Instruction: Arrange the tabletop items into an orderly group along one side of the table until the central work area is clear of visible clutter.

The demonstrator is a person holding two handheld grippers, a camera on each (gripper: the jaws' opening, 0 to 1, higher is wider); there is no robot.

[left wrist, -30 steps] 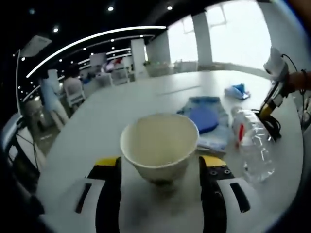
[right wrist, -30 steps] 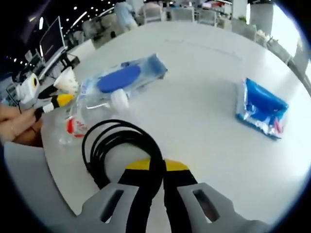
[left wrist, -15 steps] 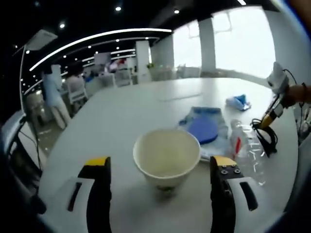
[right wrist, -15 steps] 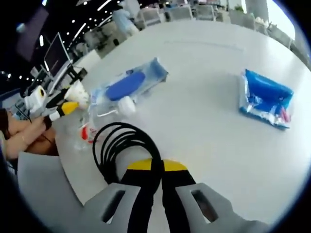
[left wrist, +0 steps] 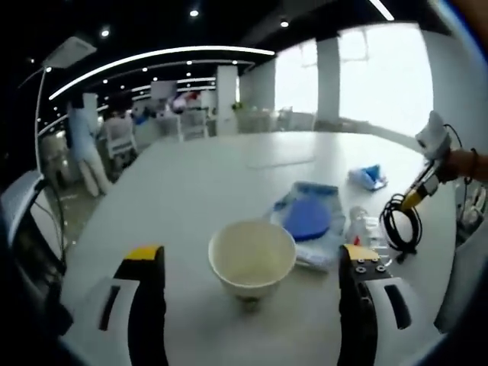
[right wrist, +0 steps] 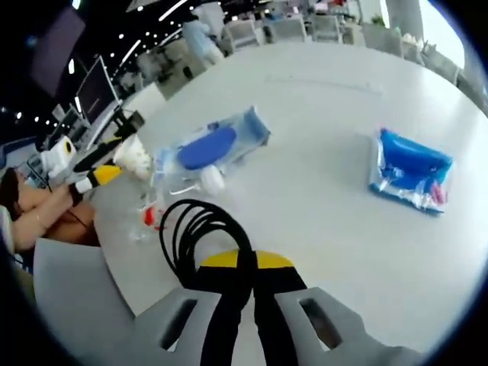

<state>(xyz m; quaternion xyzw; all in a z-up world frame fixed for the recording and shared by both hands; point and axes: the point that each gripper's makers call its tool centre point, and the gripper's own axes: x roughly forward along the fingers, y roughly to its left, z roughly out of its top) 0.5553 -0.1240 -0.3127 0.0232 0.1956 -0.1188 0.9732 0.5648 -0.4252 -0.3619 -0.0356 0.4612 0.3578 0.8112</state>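
Left gripper (left wrist: 252,293): jaws spread wide, level with the table, nothing between them. Right gripper (right wrist: 245,274): jaws closed together, pinching a black cable coil (right wrist: 200,236), tips angled down toward the table.

In the left gripper view, the cream paper cup (left wrist: 252,264) stands in the lower middle, between wide-spread jaws with open gaps on both sides. Bare white round table (left wrist: 191,191) stretches across the left and upper middle. To the right lie the clear packet with a blue pad (left wrist: 309,219) and the clear plastic bottle (left wrist: 364,229), close together. In the right gripper view, the coiled black cable (right wrist: 200,236) blocks the lower middle; the blue foil pouch (right wrist: 409,169) lies at right, bare tabletop between.
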